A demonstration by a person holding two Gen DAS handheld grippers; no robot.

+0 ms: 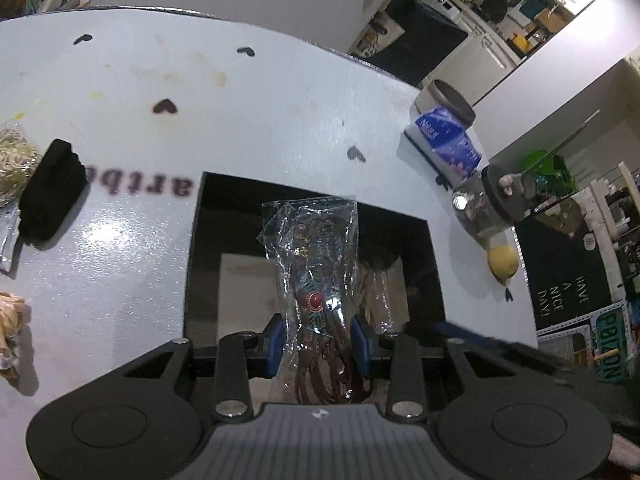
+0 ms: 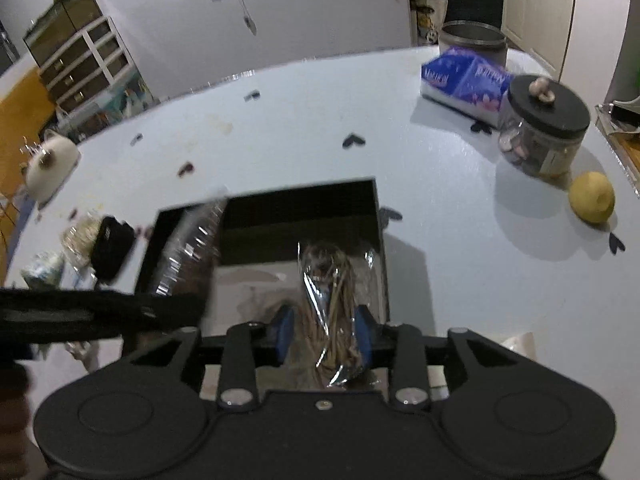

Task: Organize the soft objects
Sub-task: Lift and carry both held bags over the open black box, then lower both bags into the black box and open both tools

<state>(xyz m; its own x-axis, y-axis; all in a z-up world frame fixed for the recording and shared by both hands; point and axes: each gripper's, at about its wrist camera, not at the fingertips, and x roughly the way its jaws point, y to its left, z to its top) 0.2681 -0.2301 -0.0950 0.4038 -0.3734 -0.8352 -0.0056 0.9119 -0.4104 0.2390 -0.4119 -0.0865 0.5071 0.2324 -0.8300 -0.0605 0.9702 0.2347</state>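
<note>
My left gripper is shut on a clear plastic packet of dark brown cords with a red bead, held upright over the open black box. My right gripper is shut on a clear packet of tan cords, held over the same black box. The left gripper and its packet show blurred at the left of the right wrist view. A black soft pad and a packet of pale cords lie on the white table to the left.
A blue tissue pack, a grey tub, a glass jar with a black lid and a lemon stand at the table's right. A white pincushion sits at the far left.
</note>
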